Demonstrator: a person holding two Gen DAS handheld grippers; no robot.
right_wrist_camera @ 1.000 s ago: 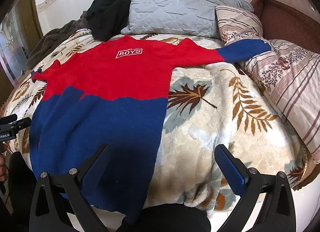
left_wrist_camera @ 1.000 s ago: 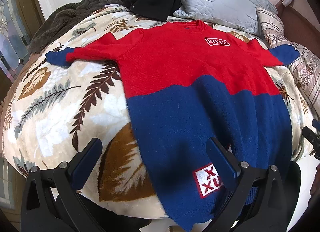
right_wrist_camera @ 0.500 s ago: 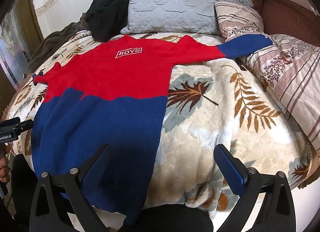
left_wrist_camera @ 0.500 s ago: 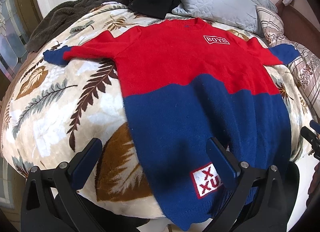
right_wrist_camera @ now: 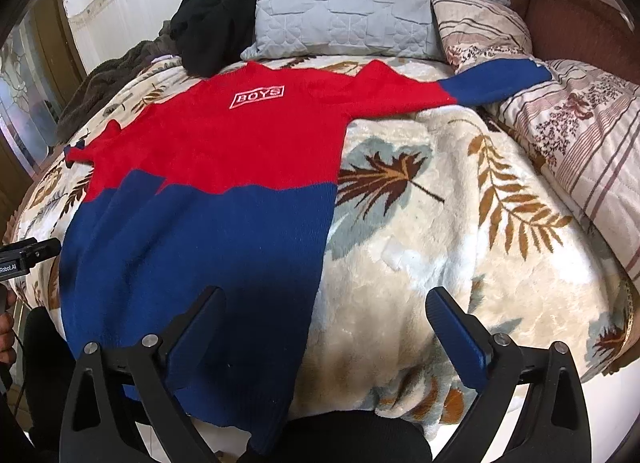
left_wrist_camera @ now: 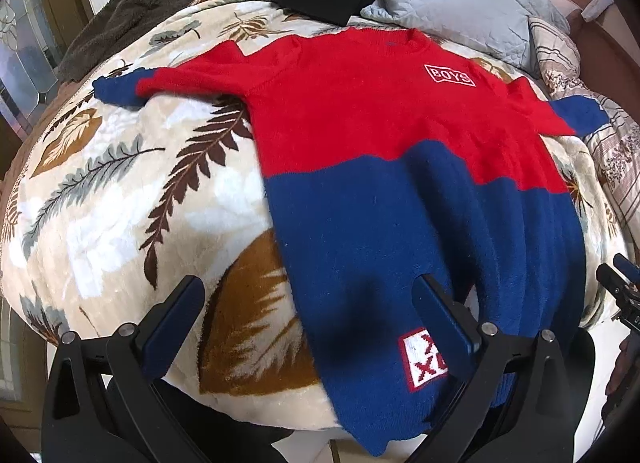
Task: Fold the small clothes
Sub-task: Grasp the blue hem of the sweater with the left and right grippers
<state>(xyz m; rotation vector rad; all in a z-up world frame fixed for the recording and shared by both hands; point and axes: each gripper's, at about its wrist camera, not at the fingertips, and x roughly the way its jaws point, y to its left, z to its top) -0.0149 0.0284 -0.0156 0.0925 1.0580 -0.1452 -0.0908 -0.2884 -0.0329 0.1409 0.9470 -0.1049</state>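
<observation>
Left hand-held gripper (left_wrist_camera: pixel 308 303) and right hand-held gripper (right_wrist_camera: pixel 324 311) hover wide apart, empty, over the sweater's (right_wrist_camera: pixel 208 191) hem.

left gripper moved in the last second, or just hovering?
Yes. In its own view the sweater and blanket sit slightly lower and larger, so the left gripper has eased forward toward the bed, jaws open.

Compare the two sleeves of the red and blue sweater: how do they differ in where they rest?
The left sleeve lies flat on the leaf-print blanket, while the right sleeve runs up onto the striped floral pillow. The left sleeve's cuff curls slightly; the right sleeve lies straighter. Both are red with blue ends, spread outward.
</observation>
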